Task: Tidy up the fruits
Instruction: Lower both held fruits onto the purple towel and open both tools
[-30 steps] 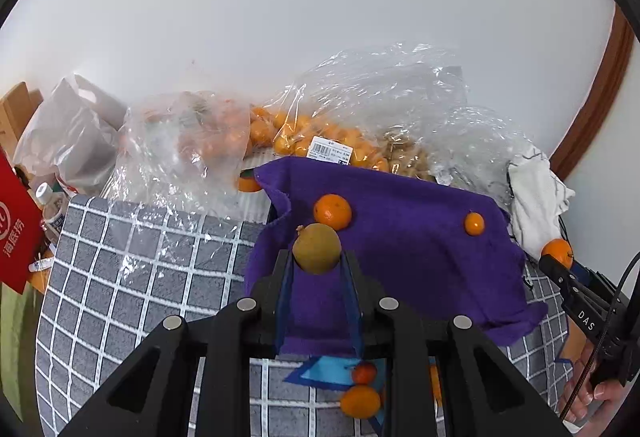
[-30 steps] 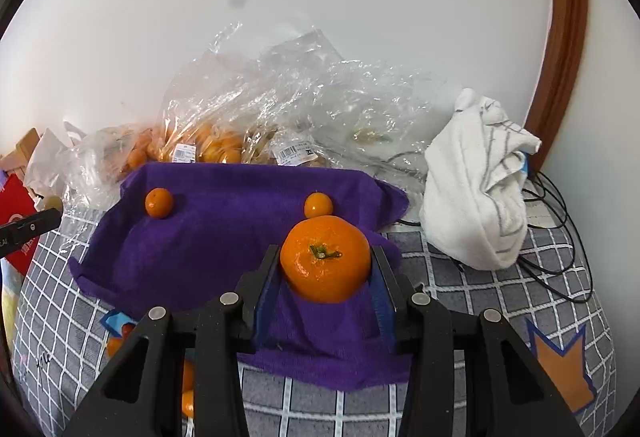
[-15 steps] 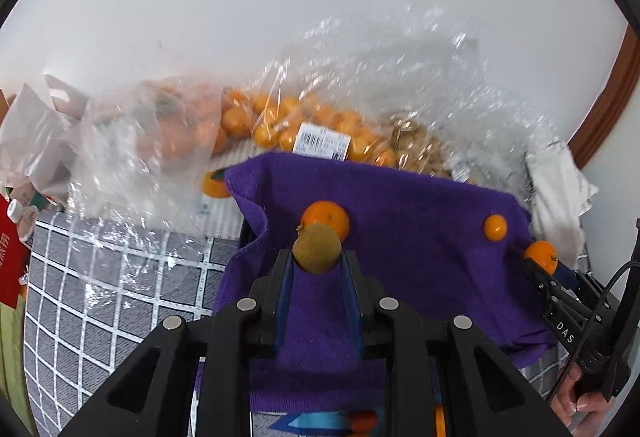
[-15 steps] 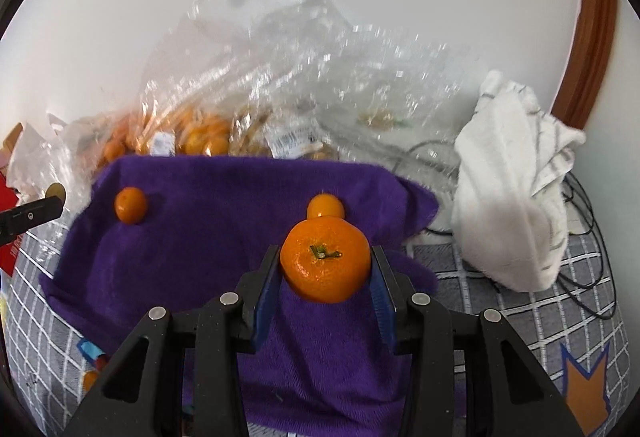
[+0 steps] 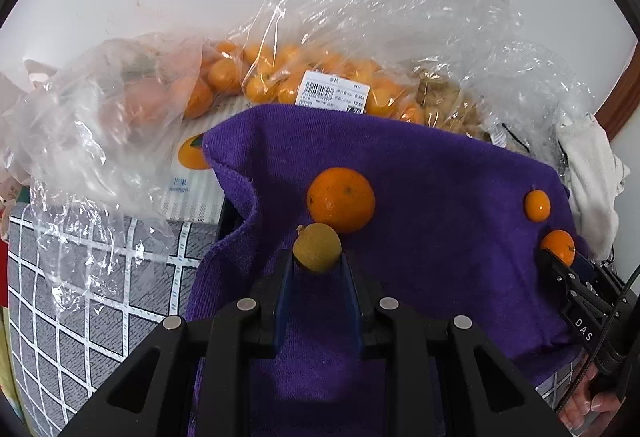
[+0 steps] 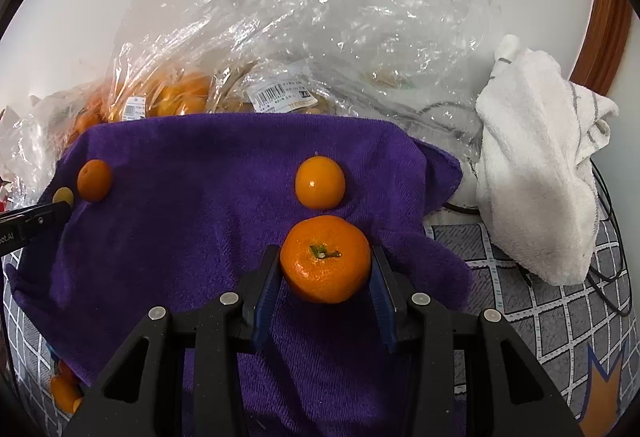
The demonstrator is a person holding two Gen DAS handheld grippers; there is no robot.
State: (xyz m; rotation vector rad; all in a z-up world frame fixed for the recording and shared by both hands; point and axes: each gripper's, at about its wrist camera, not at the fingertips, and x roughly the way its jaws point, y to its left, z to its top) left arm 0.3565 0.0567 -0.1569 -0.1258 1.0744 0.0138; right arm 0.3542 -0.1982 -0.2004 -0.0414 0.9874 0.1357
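Note:
My left gripper (image 5: 317, 261) is shut on a small brownish-yellow fruit (image 5: 317, 247), just in front of a mandarin (image 5: 341, 199) lying on the purple towel (image 5: 420, 261). My right gripper (image 6: 325, 269) is shut on a larger mandarin (image 6: 325, 264), held just in front of a small smooth orange fruit (image 6: 320, 182) on the towel (image 6: 180, 237). The right gripper and its mandarin (image 5: 558, 246) show at the right edge of the left wrist view, near the small fruit (image 5: 537, 206). The left gripper's tip and brown fruit (image 6: 63, 194) show at the left of the right wrist view, next to the other mandarin (image 6: 94, 179).
Clear plastic bags of oranges (image 5: 280, 77) and other produce (image 6: 280, 49) lie behind the towel against the wall. A white cloth (image 6: 536, 173) and cables lie at the right. A grey checked mat (image 5: 80, 301) covers the surface. Loose oranges (image 6: 64, 393) lie under the towel's front left edge.
Both grippers have moved forward over the purple towel with their fruits still held. The fruits lying on the towel now appear larger and closer to the fingertips.

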